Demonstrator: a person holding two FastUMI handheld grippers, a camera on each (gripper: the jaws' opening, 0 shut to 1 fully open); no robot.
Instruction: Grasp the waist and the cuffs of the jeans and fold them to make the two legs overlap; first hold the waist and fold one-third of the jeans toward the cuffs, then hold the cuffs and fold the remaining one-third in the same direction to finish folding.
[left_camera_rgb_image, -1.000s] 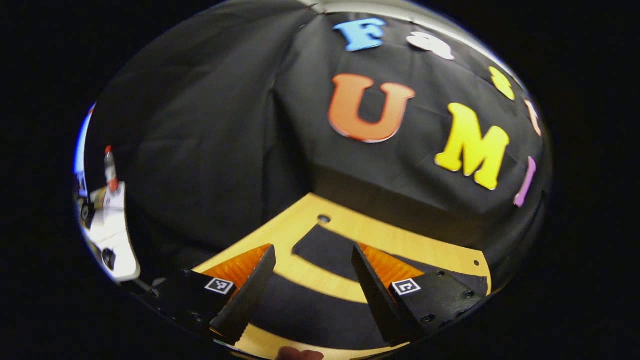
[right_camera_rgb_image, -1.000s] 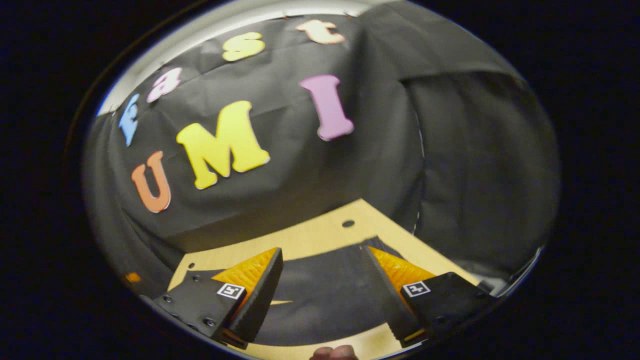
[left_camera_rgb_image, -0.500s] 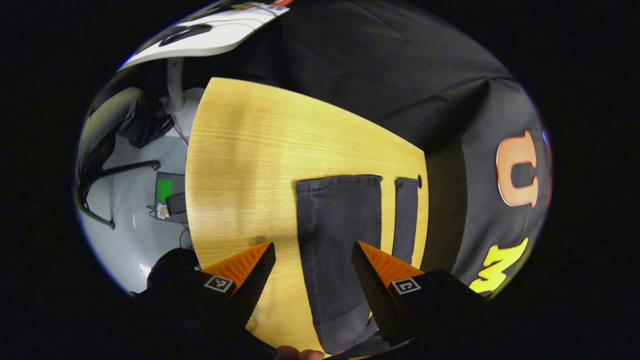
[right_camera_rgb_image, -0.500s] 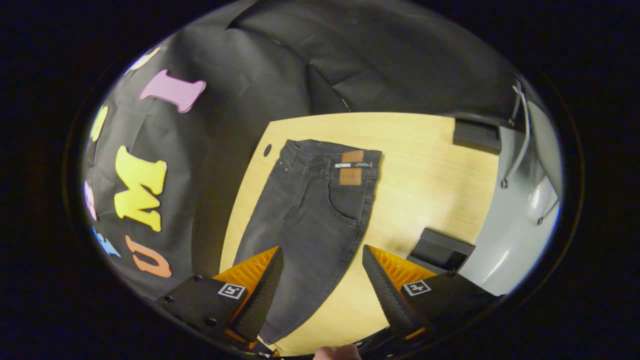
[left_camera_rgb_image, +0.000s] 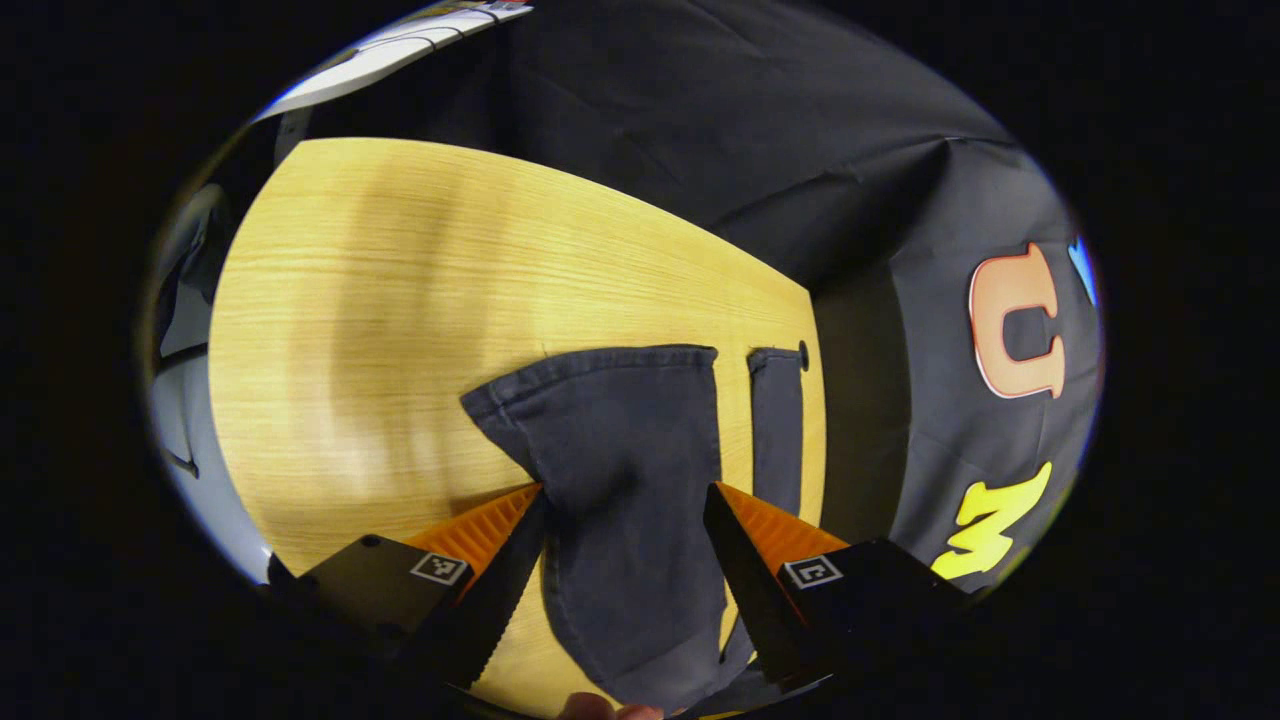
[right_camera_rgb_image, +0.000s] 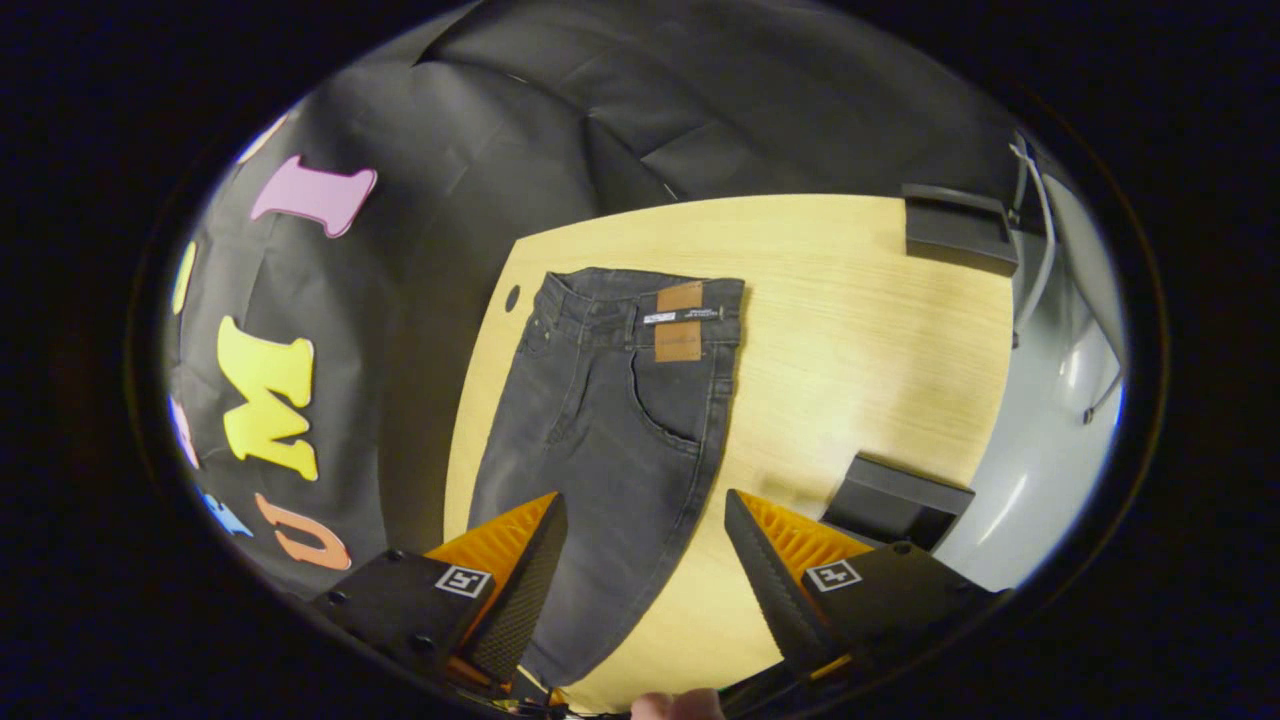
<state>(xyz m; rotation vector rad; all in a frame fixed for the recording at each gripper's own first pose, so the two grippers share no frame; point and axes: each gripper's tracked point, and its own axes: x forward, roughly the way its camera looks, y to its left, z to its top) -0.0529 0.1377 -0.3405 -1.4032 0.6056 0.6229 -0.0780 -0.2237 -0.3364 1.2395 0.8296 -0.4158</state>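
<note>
In the left gripper view, the left claw (left_camera_rgb_image: 625, 560) sits at the bottom of the frame with its two fingers spread apart, clamped on nothing. Between them, a wide leg of the dark grey jeans (left_camera_rgb_image: 625, 450) runs up the middle of the frame to its cuff (left_camera_rgb_image: 600, 362). The cuff's left corner is pulled out into a point toward centre left. The left finger's inner edge looks to be touching or just beside the fabric; which, I cannot tell. A second, narrower strip of leg (left_camera_rgb_image: 778, 420) lies just right of the first, with a thin line of wood between them. Both rest on the light wooden table (left_camera_rgb_image: 400, 300), which fills the left and centre. A small round hole (left_camera_rgb_image: 803, 350) in the table sits near the top of the narrow strip. A fingertip (left_camera_rgb_image: 600, 708) peeks in at the bottom edge.

In the right gripper view, the right claw (right_camera_rgb_image: 640, 560) is at the bottom, fingers apart and holding nothing. The jeans (right_camera_rgb_image: 620, 420) lie flat on the table (right_camera_rgb_image: 860, 330), the waistband (right_camera_rgb_image: 645, 305) toward upper centre with a brown patch (right_camera_rgb_image: 679, 322) on it. The fabric runs down to the lower left, passing beside the left finger. Two dark boxes rest on the table, one (right_camera_rgb_image: 958, 228) at upper right and one (right_camera_rgb_image: 895, 500) at lower right, near the right finger.
</note>
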